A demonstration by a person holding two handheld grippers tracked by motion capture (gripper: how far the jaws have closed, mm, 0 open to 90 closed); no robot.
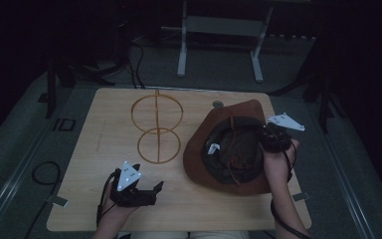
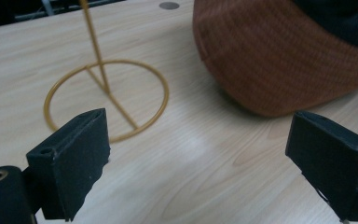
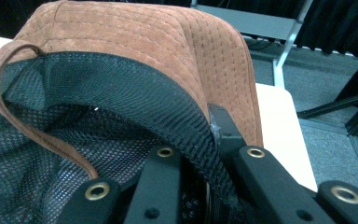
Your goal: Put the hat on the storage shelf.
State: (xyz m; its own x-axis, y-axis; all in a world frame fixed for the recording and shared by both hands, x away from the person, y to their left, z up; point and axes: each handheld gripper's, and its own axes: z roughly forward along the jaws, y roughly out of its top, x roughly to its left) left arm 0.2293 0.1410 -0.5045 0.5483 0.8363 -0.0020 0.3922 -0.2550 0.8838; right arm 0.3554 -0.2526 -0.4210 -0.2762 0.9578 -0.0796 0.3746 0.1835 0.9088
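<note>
Right jaws: my right gripper (image 1: 272,137) is clenched on the brim of the brown hat (image 1: 229,149), one jaw inside against the black mesh lining (image 3: 121,116), the other outside on the suede.
Left jaws: my left gripper (image 1: 146,191) is released, nothing between the jaws, low over the near left of the surface (image 1: 104,199).
Hat: upside down on the right half of the surface, crown down, its edge lifted on my right side where I pinch it; the chin cord (image 3: 9,107) hangs loose inside.
Stand: the gold wire hat stand (image 1: 156,127) is upright left of the hat, near it but apart.
Step, as I judge it: get the hat up and onto the stand.
How to do it well: keep the right pinch deep on the brim so the soft suede cannot slip; bring the left jaws to the opposite rim to share the weight.
Risk: the cord could snag on the wire ring, and a knock could tip the light stand.
</note>
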